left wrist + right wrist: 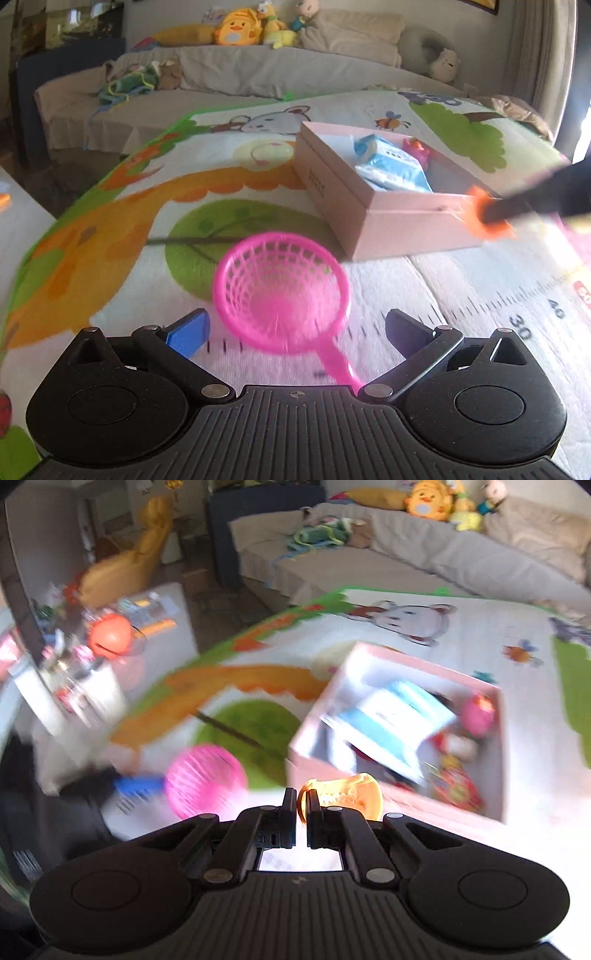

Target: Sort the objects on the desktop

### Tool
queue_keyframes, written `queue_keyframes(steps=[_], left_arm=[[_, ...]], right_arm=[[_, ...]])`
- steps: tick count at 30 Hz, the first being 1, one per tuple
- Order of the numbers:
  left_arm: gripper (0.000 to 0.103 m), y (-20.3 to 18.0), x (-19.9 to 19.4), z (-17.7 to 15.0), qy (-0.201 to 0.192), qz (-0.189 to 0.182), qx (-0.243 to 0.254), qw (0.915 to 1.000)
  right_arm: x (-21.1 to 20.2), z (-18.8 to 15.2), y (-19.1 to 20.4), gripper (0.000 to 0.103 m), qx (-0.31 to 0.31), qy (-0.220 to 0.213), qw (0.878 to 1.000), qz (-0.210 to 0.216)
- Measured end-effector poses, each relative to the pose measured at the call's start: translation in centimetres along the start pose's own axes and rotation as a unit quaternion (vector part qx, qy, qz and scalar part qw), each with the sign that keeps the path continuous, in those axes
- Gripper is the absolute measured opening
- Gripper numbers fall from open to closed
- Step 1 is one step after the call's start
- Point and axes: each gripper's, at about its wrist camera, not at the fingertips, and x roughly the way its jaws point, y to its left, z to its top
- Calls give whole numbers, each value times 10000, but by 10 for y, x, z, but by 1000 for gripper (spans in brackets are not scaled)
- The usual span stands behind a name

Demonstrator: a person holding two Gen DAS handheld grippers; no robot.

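Note:
A pink toy net (280, 295) lies on the cartoon play mat (122, 236). It sits between the wide-apart fingers of my left gripper (295, 318), which is open, and the pads do not touch it. Its handle runs back toward the gripper body. An open pink box (388, 221) to the right holds a blue pack (391, 162) and a small pink toy (417, 149). My right gripper (302, 798) is shut on a small orange toy (343, 792) just in front of the pink box (314, 746). The orange toy (480, 210) also shows, blurred, at the box's near corner.
A sofa (236, 74) with plush toys (236, 29) stands behind the mat. A white side table (159, 642) crowded with small objects, including an orange ball (110, 635), stands to the left. Ruler markings (524, 325) run along the mat's near right part.

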Motion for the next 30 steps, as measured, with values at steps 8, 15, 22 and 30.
queue_keyframes(steps=[8, 15, 22, 30], left_arm=[[96, -10, 26, 20, 438, 525, -244, 9974], [87, -50, 14, 9, 456, 226, 224, 9985], [94, -106, -3, -19, 678, -583, 1174, 9890], [96, -116, -9, -28, 760, -335, 1318, 9878]], right_arm=[[-4, -84, -17, 12, -137, -235, 9982, -541], [-40, -119, -34, 69, -31, -851, 9954, -446], [-40, -130, -47, 85, 59, -785, 9961, -386], [15, -115, -41, 84, -267, -225, 9992, -212]])
